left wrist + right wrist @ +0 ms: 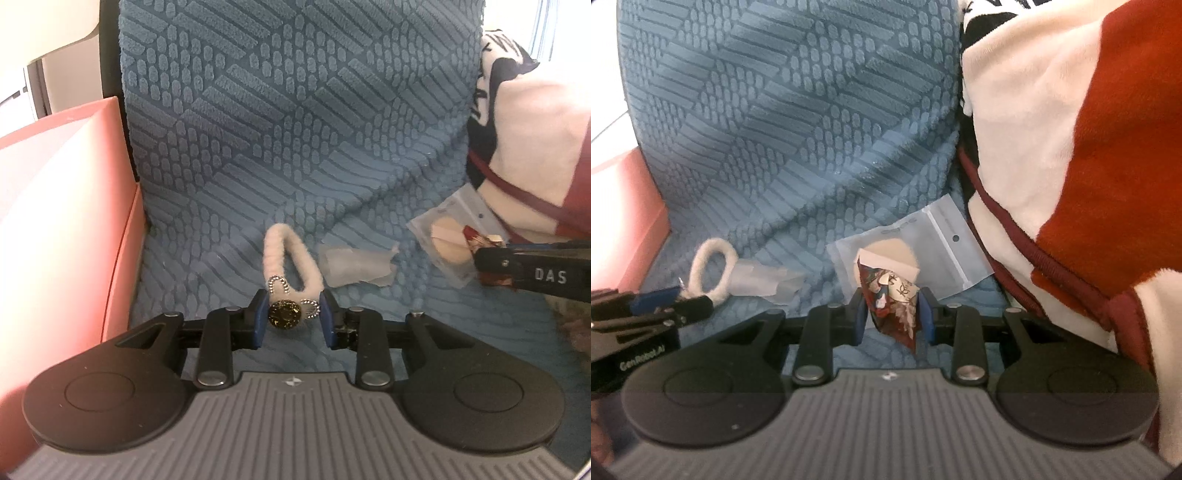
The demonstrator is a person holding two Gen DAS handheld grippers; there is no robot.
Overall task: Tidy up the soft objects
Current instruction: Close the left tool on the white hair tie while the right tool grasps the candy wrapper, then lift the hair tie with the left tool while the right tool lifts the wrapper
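A white fuzzy hair loop [284,254] with a dark gold-flecked bead and silver charms lies on the blue textured cover [295,110]. My left gripper [291,314] is shut on its bead end, a pad against each side. In the right wrist view my right gripper [894,314] is shut on a small red patterned fabric piece [894,295], held just over a clear zip bag [945,236] with a beige round pad inside. The left wrist view shows the right gripper's fingers [491,258] at the right edge, beside that bag [443,225].
A pink box [62,206] stands along the left side. A crumpled clear plastic scrap [354,266] lies between the loop and the bag. A white, red and black plush blanket [1071,147] is heaped on the right.
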